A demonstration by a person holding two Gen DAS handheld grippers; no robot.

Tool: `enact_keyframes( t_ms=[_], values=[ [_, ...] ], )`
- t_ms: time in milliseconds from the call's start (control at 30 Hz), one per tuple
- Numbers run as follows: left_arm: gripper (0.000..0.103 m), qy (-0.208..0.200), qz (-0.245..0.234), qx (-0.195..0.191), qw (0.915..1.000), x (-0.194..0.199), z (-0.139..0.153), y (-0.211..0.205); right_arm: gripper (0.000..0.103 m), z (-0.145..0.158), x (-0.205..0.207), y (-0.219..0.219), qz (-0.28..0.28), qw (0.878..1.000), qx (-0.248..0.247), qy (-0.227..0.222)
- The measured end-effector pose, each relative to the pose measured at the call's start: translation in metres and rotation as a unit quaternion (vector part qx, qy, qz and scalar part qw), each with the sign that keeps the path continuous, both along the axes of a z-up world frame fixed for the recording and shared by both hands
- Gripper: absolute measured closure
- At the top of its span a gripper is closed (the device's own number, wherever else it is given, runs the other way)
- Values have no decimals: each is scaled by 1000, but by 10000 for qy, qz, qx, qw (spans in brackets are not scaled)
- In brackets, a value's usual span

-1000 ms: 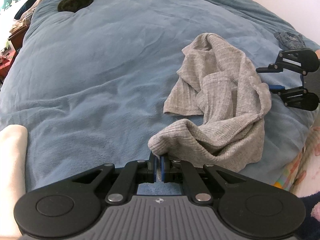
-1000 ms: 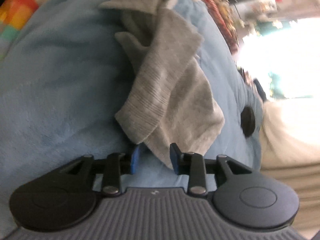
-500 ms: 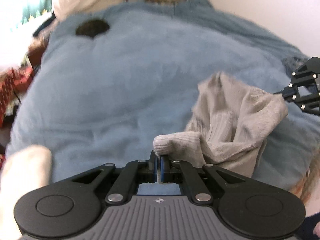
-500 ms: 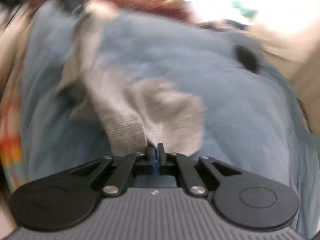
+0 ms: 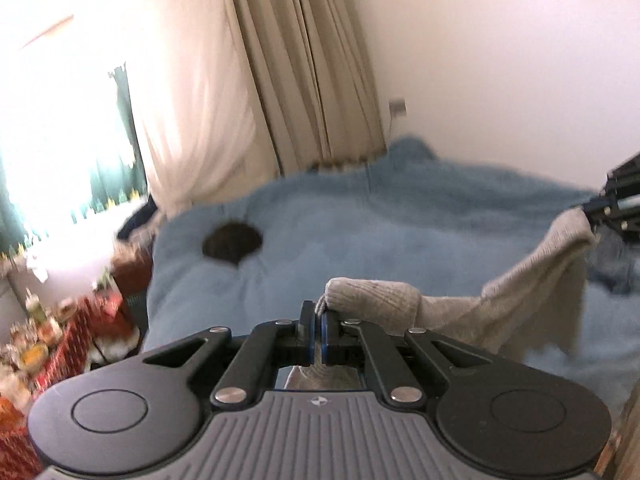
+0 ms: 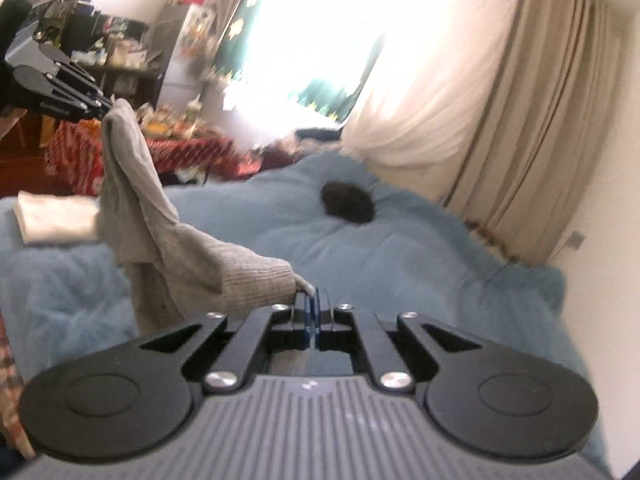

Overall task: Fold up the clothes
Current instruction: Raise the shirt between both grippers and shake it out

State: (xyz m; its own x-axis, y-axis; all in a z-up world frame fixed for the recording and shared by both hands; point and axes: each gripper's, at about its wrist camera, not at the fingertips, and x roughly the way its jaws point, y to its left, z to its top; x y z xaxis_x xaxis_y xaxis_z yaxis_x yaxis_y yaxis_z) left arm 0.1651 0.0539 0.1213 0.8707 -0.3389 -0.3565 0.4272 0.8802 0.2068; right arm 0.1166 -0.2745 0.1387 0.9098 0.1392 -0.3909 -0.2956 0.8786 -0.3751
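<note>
Garment position: we hold the grey knit sweater point(image 5: 516, 300) in the air above the blue blanket point(image 5: 360, 240), left gripper point(image 5: 315, 322) and right gripper point(image 6: 313, 312) each pinching one end, its long axis sagging between them.

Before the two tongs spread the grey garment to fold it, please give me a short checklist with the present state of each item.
1. Left tongs shut on the garment: ok, a knit edge sits between the pads.
2. Right tongs shut on the garment: ok, its ribbed end is pinched.
3. Garment off the blanket: cannot tell, the lower hem is partly hidden.
4. Garment spread flat between the tongs: not ok, it hangs bunched and twisted.
5. Bare blanket below to lay it on: ok; a dark item and a white folded cloth lie farther off.
</note>
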Motion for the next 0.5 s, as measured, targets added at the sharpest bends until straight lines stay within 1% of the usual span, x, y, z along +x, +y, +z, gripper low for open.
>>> enact_keyframes(
  t_ms=[133, 267, 333, 400, 500],
  values=[
    [100, -256, -38, -149, 9996, -20, 45, 6, 102, 76, -47, 7, -71, 9993, 123, -339],
    [100, -491, -89, -362, 9981, -46, 87, 16, 102, 135, -101, 19, -49, 9966, -54, -819],
    [100, -586, -83, -426, 9973, -58, 103, 22, 102, 157, -128, 26, -25, 9951, -151, -979],
    [100, -599, -59, -480, 9970, -70, 116, 28, 102, 178, -156, 33, -2, 9937, -238, -1095],
    [100, -508, -40, -546, 9972, -83, 123, 34, 102, 198, -190, 40, -21, 9928, -295, -1160]
  ],
)
